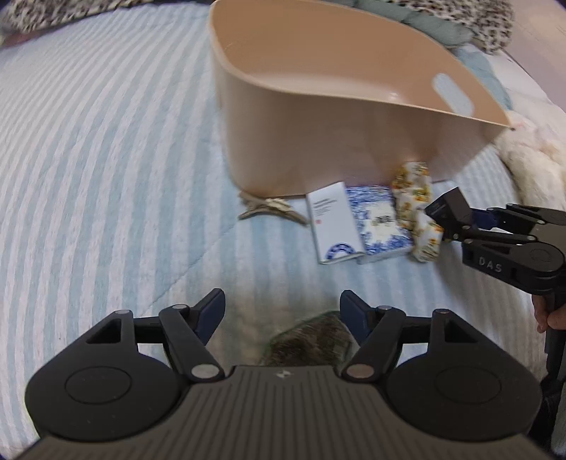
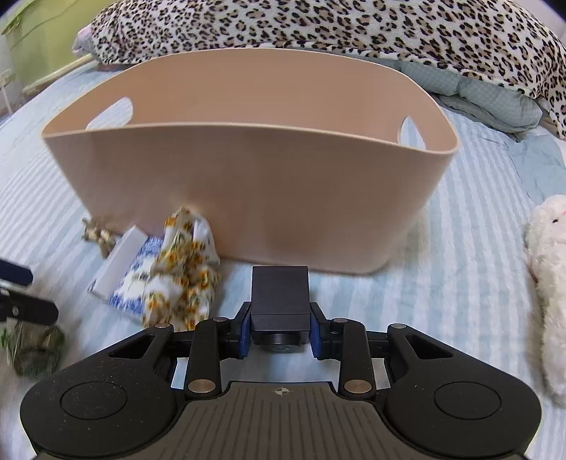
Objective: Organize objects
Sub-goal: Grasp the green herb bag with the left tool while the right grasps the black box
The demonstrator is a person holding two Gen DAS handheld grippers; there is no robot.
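Note:
A beige plastic basket (image 1: 318, 141) with handle holes stands on the striped bed; it also shows in the right wrist view (image 2: 269, 198). In front of it lie a white box (image 1: 332, 223), a blue-patterned box (image 1: 382, 223), a flowered cloth bundle (image 1: 417, 208) and a hair claw clip (image 1: 269, 208). My right gripper (image 2: 279, 329) is shut on a small black box (image 2: 279, 300), held just in front of the basket; it appears from the right in the left wrist view (image 1: 449, 216). My left gripper (image 1: 283, 315) is open above a dark furry object (image 1: 311, 339).
A white plush toy (image 2: 548, 283) lies on the right of the bed. A leopard-print blanket (image 2: 353, 32) and a grey-green pillow (image 2: 495, 102) lie behind the basket. The flowered cloth (image 2: 184, 276) and boxes (image 2: 123, 272) sit left of my right gripper.

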